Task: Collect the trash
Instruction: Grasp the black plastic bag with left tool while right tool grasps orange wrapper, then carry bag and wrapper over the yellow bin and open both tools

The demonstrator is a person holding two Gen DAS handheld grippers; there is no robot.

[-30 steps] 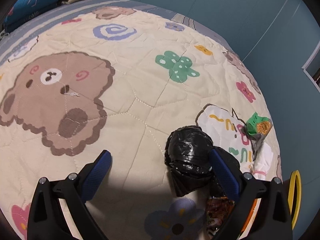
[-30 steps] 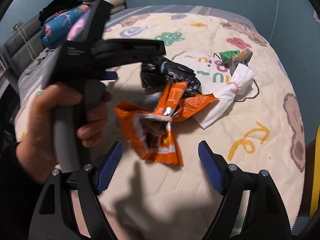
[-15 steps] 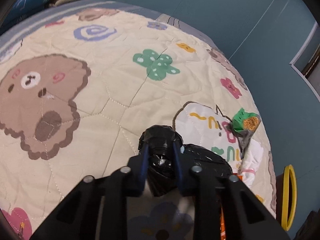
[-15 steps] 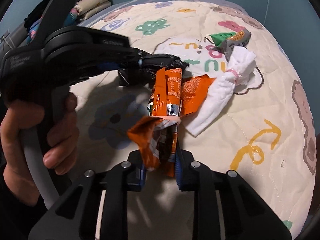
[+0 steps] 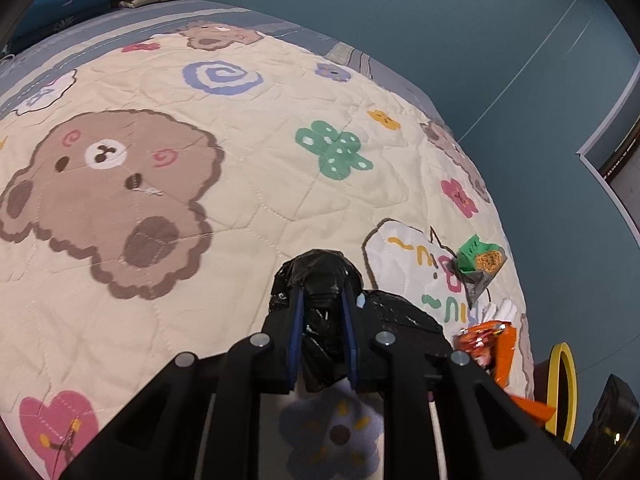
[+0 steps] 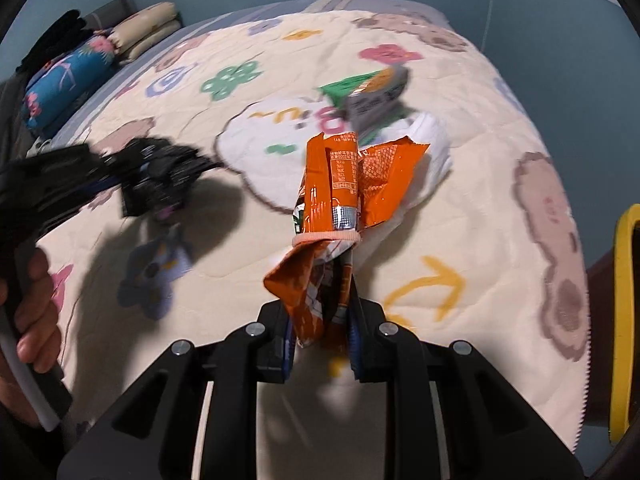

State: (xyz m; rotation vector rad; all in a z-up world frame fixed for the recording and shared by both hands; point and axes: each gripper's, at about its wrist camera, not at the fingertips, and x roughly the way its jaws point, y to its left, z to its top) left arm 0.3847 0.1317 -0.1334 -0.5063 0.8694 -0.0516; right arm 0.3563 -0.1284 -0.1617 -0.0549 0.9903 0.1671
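Currently a crumpled black bag (image 5: 320,280) is pinched between the closed fingers of the left gripper (image 5: 320,308), above the quilt (image 5: 248,184); likewise, an orange wrapper (image 6: 336,200) is clamped upright in the right gripper (image 6: 320,336).

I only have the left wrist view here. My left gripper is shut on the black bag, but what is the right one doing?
Observer: The right gripper is shut on the orange snack wrapper, lifted off the quilt.
Operator: Anything around that wrapper?
Observer: A pink band circles its middle.
Operator: What trash is left behind it?
Observer: A green and grey packet and a white bundle lie on the quilt.
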